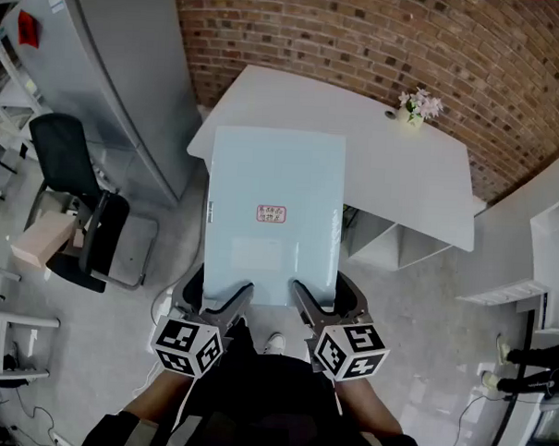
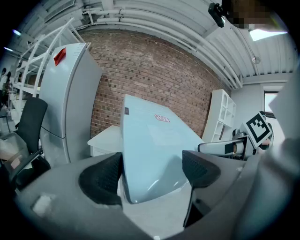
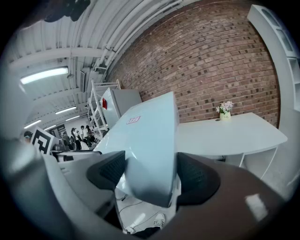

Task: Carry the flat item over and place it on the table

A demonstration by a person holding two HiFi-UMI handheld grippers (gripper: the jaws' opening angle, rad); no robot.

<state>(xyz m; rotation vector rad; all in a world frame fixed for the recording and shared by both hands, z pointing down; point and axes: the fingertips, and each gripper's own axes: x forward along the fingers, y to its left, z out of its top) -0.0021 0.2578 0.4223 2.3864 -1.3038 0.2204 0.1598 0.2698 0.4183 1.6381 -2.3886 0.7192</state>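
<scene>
While the person stands short of the white table (image 1: pixel 406 181), the pale blue flat panel (image 1: pixel 275 217) is carried in the air, reaching straight away from the body. Its long axis runs from near to far, and both grippers have it by the near short edge. The left gripper (image 1: pixel 219 305) takes the near left corner and the right gripper (image 1: pixel 320 310) the near right corner. They sit level with each other, so neither hand is closer to the table.

In the left gripper view the fingers stand wide, with the panel (image 2: pixel 150 150) filling the gap between the two dark pads. The right gripper view shows the same, the panel (image 3: pixel 150 140) wedged between its pads. I judge both grips closed on the panel, one finger above it and one below.

From the head view the panel's far end overlaps the table's near left part, and the table lies beyond the fingers, ahead and somewhat to the right. How high the panel rides over the tabletop cannot be told. A small vase of flowers (image 1: pixel 417 108) stands at the table's far right, well apart from the panel's line.

The coming move probably turns on pushing the panel further along its own long axis, then lowering the far end first.
</scene>
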